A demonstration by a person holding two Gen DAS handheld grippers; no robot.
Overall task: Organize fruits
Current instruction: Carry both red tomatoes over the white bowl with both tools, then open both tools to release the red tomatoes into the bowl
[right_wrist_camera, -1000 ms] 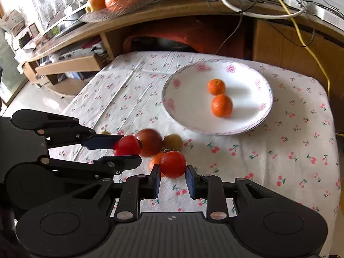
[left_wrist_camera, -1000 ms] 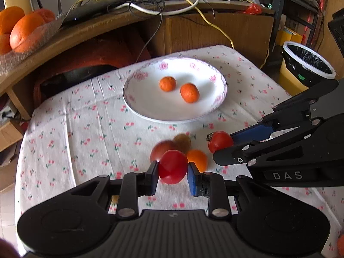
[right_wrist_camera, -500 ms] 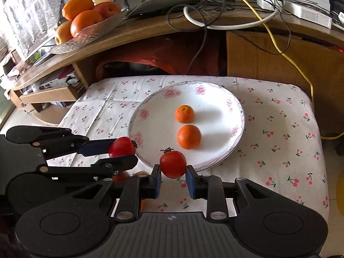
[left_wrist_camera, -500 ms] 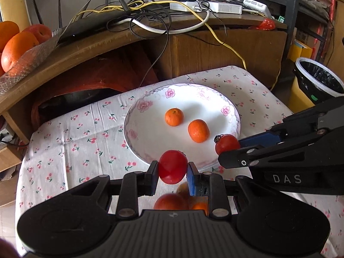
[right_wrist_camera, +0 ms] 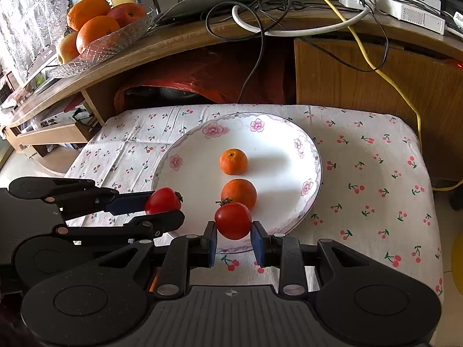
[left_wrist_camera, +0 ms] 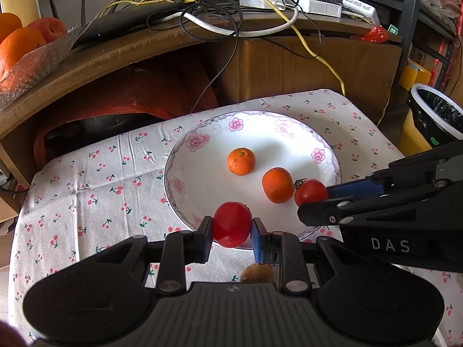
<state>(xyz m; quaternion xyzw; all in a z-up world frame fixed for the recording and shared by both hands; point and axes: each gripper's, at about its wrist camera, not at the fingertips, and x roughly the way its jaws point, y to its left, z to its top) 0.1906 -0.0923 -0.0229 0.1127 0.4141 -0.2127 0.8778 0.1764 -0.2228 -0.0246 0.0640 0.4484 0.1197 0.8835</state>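
Two tomatoes are on their way to the plate (right_wrist_camera: 311,156), one in each gripper. The left gripper (left_wrist_camera: 231,231) is clenched on the left tomato (left_wrist_camera: 232,223) over the plate's near rim; the right gripper (right_wrist_camera: 233,235) grips the right tomato (right_wrist_camera: 233,220) over the same rim, a little further in, its stem pointing up toward the near mandarin (right_wrist_camera: 239,193). That tomato hangs just in front of the near mandarin, perhaps touching it; I cannot tell which. The far mandarin (right_wrist_camera: 233,161) sits near the plate's middle. To do this well, each gripper should probably go lower until its tomato nearly rests on the white surface, then part its fingers slowly, since round fruit dropped from height would likely roll down the plate's slope or off its edge. The left half of the plate is bare and looks the safest spot for the left tomato; the right one would do better nudged aside from the near mandarin before letting go, so it does not knock it. The two grippers are close together and could bump if both move inward at once. A brownish fruit (left_wrist_camera: 257,271) lies on the cloth (right_wrist_camera: 376,159) nearer than the plate, just under the left gripper. Beyond the plate a wooden shelf carries cables (right_wrist_camera: 260,8) and a glass dish (right_wrist_camera: 115,43) of larger fruit, and a bin (left_wrist_camera: 437,115) stands off to the plate's right.
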